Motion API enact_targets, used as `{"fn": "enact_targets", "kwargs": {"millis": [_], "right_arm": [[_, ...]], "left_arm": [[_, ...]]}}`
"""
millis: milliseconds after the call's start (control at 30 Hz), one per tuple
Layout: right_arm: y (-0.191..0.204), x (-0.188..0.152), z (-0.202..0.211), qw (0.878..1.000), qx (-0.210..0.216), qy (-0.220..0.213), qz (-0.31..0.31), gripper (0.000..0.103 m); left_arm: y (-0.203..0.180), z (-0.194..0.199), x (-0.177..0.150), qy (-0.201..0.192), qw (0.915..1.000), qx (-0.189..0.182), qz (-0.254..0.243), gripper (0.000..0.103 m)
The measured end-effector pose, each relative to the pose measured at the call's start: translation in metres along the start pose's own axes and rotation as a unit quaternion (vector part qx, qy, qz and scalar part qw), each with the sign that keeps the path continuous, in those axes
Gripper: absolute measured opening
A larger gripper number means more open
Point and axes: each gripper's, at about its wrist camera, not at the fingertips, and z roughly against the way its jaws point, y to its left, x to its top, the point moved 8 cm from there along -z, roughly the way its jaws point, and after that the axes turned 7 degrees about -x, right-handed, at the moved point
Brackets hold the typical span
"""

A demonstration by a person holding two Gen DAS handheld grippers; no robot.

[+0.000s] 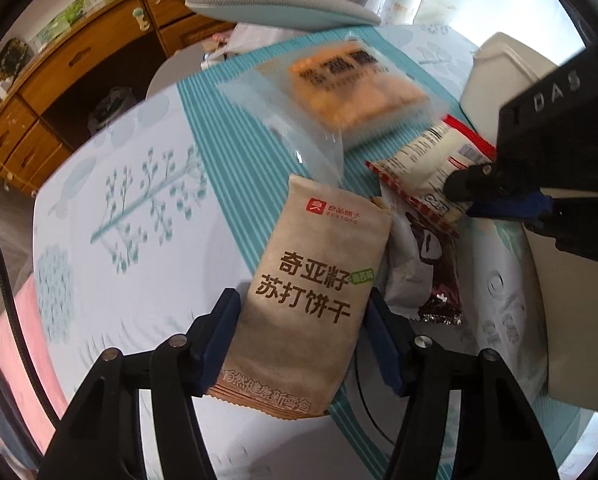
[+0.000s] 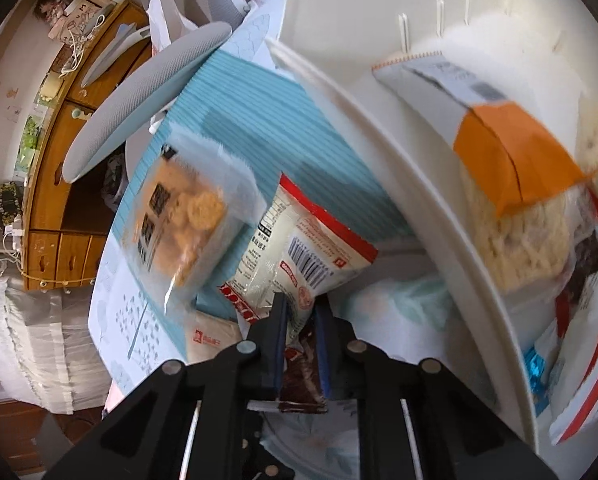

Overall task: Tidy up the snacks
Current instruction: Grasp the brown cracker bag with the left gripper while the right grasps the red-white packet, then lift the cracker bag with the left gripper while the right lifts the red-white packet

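Observation:
My left gripper [image 1: 303, 300] is shut on a brown paper cracker packet [image 1: 319, 272], its blue pads pressing both long sides. To the right, my right gripper [image 1: 479, 196] pinches the end of a red-and-white snack packet [image 1: 427, 156]. In the right wrist view that gripper [image 2: 301, 306] is nearly closed on the same red-and-white packet [image 2: 299, 252], and a dark brown wrapper [image 2: 303, 380] shows in the gap behind the pads. A clear bag of orange biscuits [image 1: 351, 84] lies further back on the teal striped mat [image 1: 235, 148].
A white plastic bin [image 2: 383, 128] stands at the right and holds several packets, one with an orange label [image 2: 511, 160]. A floral tablecloth [image 1: 139, 208] covers the table. A grey chair seat [image 1: 275, 8] and a wooden cabinet [image 1: 59, 80] lie beyond the far edge.

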Motion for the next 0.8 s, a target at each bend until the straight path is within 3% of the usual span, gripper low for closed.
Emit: {"fn": "enact_targets", "kwargs": {"millis": [333, 533, 800], "right_arm": [[-0.003, -0.053, 0.011, 0.998, 0.020, 0.052, 0.029, 0.009], [0.002, -0.093, 0.036, 0.995, 0.029, 0.066, 0.075, 0.008], [0.006, -0.145, 0.084, 0.990, 0.052, 0.043, 0.125, 0.008]], "left_arm": [[-0.003, 0.023, -0.065, 0.038, 0.9980, -0.013, 0.049, 0.060], [-0.002, 0.057, -0.104, 0.025, 0.9955, -0.013, 0.091, 0.060], [-0.001, 0.121, -0.143, -0.017, 0.9925, -0.009, 0.121, 0.060]]}}
